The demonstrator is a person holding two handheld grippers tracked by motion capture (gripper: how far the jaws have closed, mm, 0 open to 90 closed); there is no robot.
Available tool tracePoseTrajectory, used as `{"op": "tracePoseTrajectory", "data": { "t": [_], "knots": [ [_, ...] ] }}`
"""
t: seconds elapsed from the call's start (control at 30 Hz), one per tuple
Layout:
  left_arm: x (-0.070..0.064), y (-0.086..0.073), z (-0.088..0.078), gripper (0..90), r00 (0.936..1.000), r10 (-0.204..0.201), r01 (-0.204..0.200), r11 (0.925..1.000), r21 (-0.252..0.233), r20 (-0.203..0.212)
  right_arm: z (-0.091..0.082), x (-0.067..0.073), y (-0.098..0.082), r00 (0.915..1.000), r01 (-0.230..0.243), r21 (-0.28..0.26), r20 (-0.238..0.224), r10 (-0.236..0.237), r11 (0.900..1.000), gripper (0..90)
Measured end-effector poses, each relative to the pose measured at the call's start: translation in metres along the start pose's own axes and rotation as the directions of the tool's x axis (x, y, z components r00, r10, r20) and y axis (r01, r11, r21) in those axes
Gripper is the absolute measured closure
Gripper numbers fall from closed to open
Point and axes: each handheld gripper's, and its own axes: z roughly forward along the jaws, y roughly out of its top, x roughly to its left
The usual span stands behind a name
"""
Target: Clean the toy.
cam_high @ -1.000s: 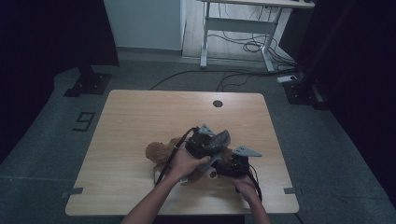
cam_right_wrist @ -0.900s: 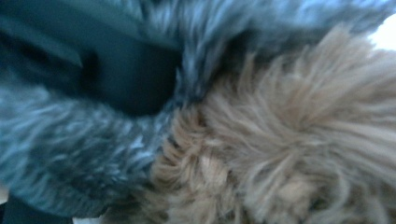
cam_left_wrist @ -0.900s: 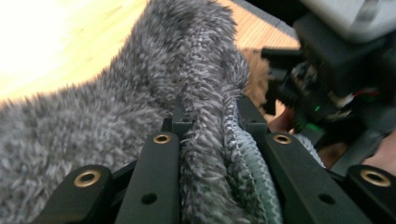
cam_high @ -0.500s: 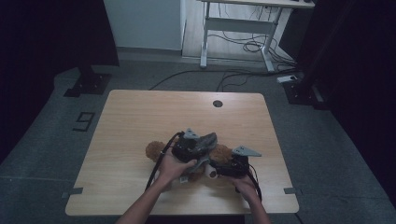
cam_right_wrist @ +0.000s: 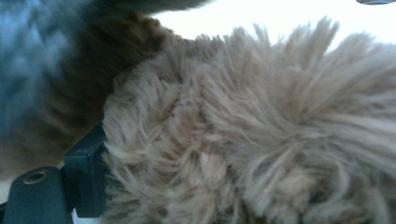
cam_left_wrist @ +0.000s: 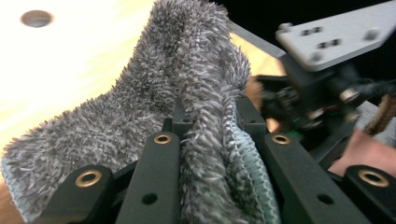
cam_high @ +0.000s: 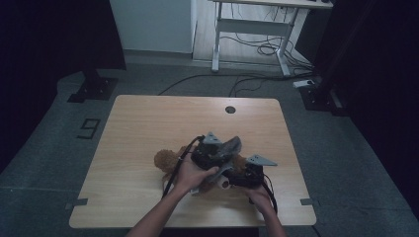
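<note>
I hold a two-jaw gripper in each hand over a pale wooden table [cam_high: 148, 123], both near its front edge on the right-hand half.

My left gripper [cam_left_wrist: 205, 116] has its black jaws closed nearly together on a fold of grey shaggy cloth [cam_left_wrist: 154, 98]. The fold stands up between the two jaws, pinched from both sides, with a pale green stitched hem running along the inner face of the right-hand jaw. The rest of the cloth spreads away to the left of the jaws and up beyond their tips, over the bright tabletop. In the high view this cloth [cam_high: 231, 145] pokes out past the far end of my left gripper [cam_high: 213, 154].

My right gripper [cam_high: 245, 173] sits just beside the left, toward the table's right edge. Its jaws stand wide, and the tan plush toy [cam_right_wrist: 261, 135] fills the space between them; its long fur presses against the inner face of the left-hand jaw. The other jaw is hidden behind the fur, so I cannot tell for certain that both sides grip. From above, the toy [cam_high: 165, 159] lies on the table under and between my two hands, a brown rounded part sticking out to the left.
</note>
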Motion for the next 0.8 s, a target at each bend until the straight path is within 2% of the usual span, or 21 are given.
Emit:
{"op": "tracePoseTrajectory", "data": {
  "t": [0.1,0.13,0.17,0.23,0.3,0.47,0.53,0.57,0.6,0.67,0.7,0.8],
  "knots": [
    [-0.007,0.004,0.019,74.5,0.9997,0.011,-0.012,0.9986,0.052,0.023,0.000,0.000,0.000,1.0000,0.004,0.002,0.002,-0.004,1.000,12.0],
    [-0.008,0.002,0.027,74.5,0.9997,0.026,-0.026,0.9967,0.077,0.002,0.000,0.000,0.000,1.0000,0.000,0.003,0.002,0.000,1.000,12.0],
    [-0.007,0.000,0.029,74.5,0.9994,0.033,-0.032,0.9959,0.085,-0.010,0.000,0.000,0.000,1.0000,-0.001,0.002,-0.001,0.001,1.000,12.0],
    [-0.003,-0.005,0.028,74.7,0.9998,0.014,-0.013,0.9973,0.072,-0.012,0.000,-0.001,0.000,1.0000,-0.008,0.002,-0.003,0.008,1.000,12.0],
    [0.002,-0.009,0.024,74.8,0.9989,0.018,-0.015,0.9975,0.069,-0.044,0.000,-0.001,0.000,1.0000,-0.007,0.001,-0.003,0.007,1.000,12.0],
    [0.019,-0.025,0.004,74.8,0.9945,0.005,0.001,0.9983,0.058,-0.105,0.001,-0.001,0.000,0.9999,-0.013,-0.001,0.000,0.013,1.000,12.0],
    [0.028,-0.033,-0.011,74.9,0.9939,-0.027,0.030,0.9993,0.022,-0.107,0.001,-0.001,0.000,0.9999,-0.012,0.000,-0.001,0.012,1.000,12.0],
    [0.031,-0.035,-0.017,74.9,0.9931,-0.031,0.032,0.9994,0.011,-0.113,0.001,-0.001,0.000,0.9999,-0.011,-0.001,-0.003,0.011,1.000,12.0],
    [0.035,-0.038,-0.024,74.9,0.9909,-0.038,0.037,0.9993,-0.008,-0.129,0.001,-0.001,0.000,1.0000,-0.008,-0.001,-0.003,0.008,1.000,12.0],
    [0.043,-0.042,-0.039,74.9,0.9810,-0.047,0.044,0.9989,-0.018,-0.188,0.000,-0.001,0.000,1.0000,-0.009,-0.002,-0.003,0.009,1.000,12.0],
    [0.050,-0.046,-0.044,74.9,0.9786,-0.059,0.057,0.9982,-0.016,-0.197,0.000,-0.001,0.000,0.9999,-0.012,-0.002,-0.004,0.012,1.000,12.0],
    [0.065,-0.062,-0.055,74.9,0.9771,-0.109,0.105,0.9940,-0.032,-0.183,0.000,-0.001,0.000,0.9999,-0.012,-0.002,-0.004,0.012,1.000,11.9]
  ]
}}
